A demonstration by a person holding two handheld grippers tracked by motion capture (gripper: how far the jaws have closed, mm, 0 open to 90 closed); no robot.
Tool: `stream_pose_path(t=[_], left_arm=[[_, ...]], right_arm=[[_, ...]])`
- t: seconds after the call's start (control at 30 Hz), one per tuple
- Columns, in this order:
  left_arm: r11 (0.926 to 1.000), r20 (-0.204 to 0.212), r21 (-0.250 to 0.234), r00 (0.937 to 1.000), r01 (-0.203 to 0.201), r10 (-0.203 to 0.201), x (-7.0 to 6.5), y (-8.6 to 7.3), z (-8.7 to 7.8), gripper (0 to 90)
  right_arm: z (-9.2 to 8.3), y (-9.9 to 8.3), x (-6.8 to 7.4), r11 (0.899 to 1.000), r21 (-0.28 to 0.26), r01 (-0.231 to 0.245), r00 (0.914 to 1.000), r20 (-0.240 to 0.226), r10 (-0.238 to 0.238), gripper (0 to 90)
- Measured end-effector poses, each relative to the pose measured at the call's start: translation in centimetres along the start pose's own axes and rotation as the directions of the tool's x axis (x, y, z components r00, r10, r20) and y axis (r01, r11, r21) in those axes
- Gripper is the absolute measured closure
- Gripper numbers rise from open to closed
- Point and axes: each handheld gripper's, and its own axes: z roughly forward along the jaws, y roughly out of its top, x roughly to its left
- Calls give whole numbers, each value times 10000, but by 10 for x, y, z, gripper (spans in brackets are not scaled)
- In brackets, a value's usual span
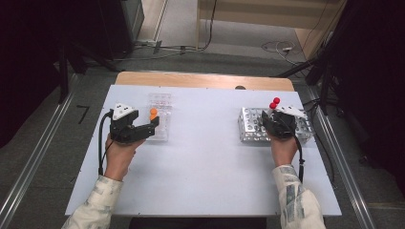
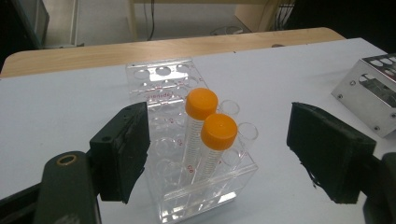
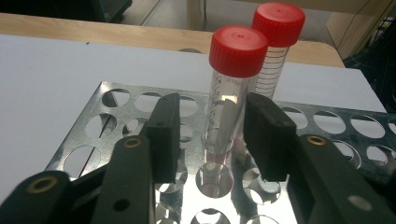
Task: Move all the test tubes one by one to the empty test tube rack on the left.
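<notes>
The left gripper (image 1: 154, 125) is held wide apart around the clear rack (image 2: 187, 140) of two orange-capped tubes (image 2: 212, 140), untouched; rightward, the right gripper (image 3: 212, 140) flanks a red-capped tube (image 3: 231, 93) standing in the metal rack (image 3: 116, 121), pads not yet pressing.

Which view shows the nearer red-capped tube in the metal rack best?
The right gripper view: the nearer red-capped tube stands upright in the metal rack, between the right gripper jaws, its cap and printed scale clear. The high view shows only small red caps behind the hand. The left gripper view catches just the rack's corner.
</notes>
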Motion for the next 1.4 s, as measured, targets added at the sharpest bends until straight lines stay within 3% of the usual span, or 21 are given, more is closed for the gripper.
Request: stream_pose_path(t=[0.23,0.4,0.9,1.13,1.4], left_arm=[[10000,43,-55,10000,-14,14,-1,0,-1,220],[10000,37,-76,10000,5,-5,0,0,-1,221],[10000,31,-95,10000,16,-16,-2,1,-2,186],[9999,58,-132,10000,48,-47,-2,2,-2,185],[9997,101,-214,9999,107,-105,-3,3,-4,187]], right_arm=[[3,1,-2,9993,133,-347,9993,175,345,700],[0,3,-3,9992,-29,-390,9992,87,390,711],[-42,32,-3,9917,-1272,-186,9994,-311,147,715],[-57,36,8,9891,-1472,65,9950,-975,-211,715],[-67,35,38,9865,-1553,523,9766,-1986,-830,715]])
